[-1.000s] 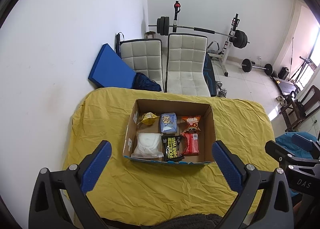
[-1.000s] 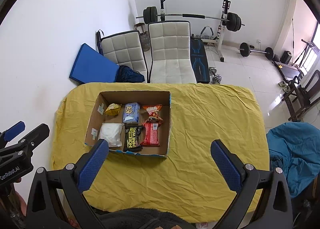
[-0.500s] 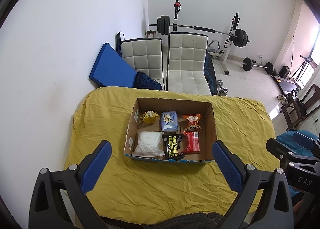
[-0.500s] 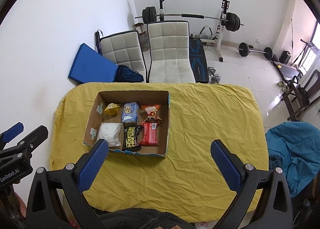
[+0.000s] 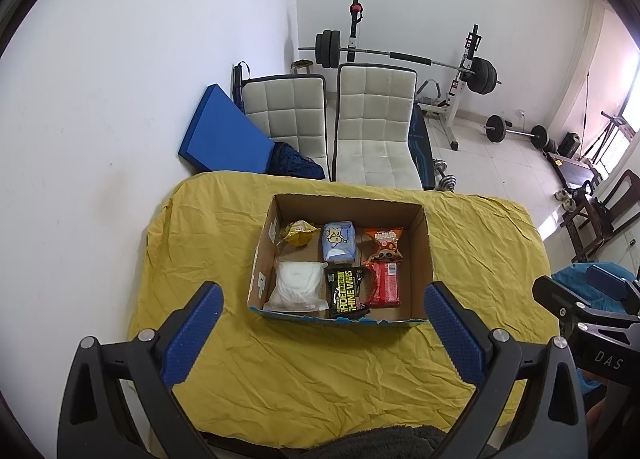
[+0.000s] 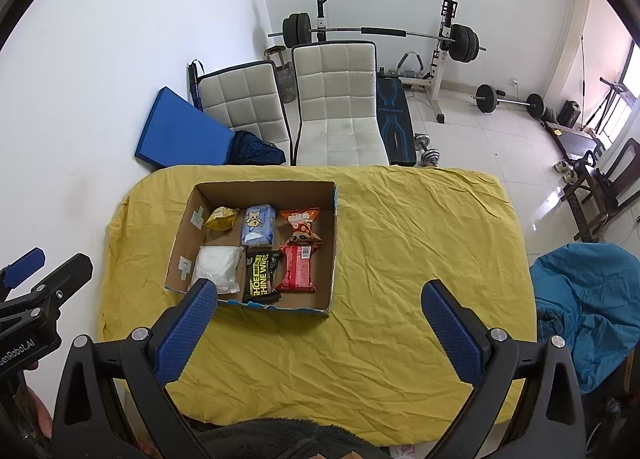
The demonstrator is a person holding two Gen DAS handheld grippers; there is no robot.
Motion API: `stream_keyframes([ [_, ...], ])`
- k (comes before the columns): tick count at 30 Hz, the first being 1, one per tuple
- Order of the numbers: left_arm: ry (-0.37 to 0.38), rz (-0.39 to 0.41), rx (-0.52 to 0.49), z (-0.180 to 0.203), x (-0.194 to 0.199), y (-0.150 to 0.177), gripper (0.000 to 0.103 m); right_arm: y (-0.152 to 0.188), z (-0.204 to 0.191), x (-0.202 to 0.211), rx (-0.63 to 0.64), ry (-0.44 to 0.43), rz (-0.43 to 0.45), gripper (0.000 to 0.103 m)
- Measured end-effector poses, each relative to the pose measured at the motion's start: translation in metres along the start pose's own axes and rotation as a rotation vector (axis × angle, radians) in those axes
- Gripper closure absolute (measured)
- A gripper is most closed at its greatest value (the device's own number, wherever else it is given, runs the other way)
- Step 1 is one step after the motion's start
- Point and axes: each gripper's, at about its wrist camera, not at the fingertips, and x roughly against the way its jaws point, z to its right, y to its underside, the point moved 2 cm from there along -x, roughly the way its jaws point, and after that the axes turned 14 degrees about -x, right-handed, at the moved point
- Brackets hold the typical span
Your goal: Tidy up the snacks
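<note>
A cardboard box sits on the yellow-covered table. Inside lie several snacks: a yellow packet, a pale blue packet, an orange bag, a white pouch, a black packet and a red packet. My left gripper hovers open, high above the table's near side, nothing between its fingers. My right gripper is also open and empty, to the right of the box.
Two white padded chairs stand behind the table, with a blue mat against the wall. A barbell rack and weights fill the back. A teal cloth lies at the right. Yellow cloth right of the box is bare.
Both grippers have drawn slightly back and up from the box. They stay open; the snacks have not moved.
</note>
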Motion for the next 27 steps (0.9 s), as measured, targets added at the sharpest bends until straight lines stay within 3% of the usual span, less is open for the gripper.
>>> stream_keyframes([
  [27, 0.007, -0.027, 0.011, -0.0002, -0.0096, 0.0053, 0.000, -0.0036, -0.0015, -0.0078, -0.009, 0.002, -0.007, 0.000],
])
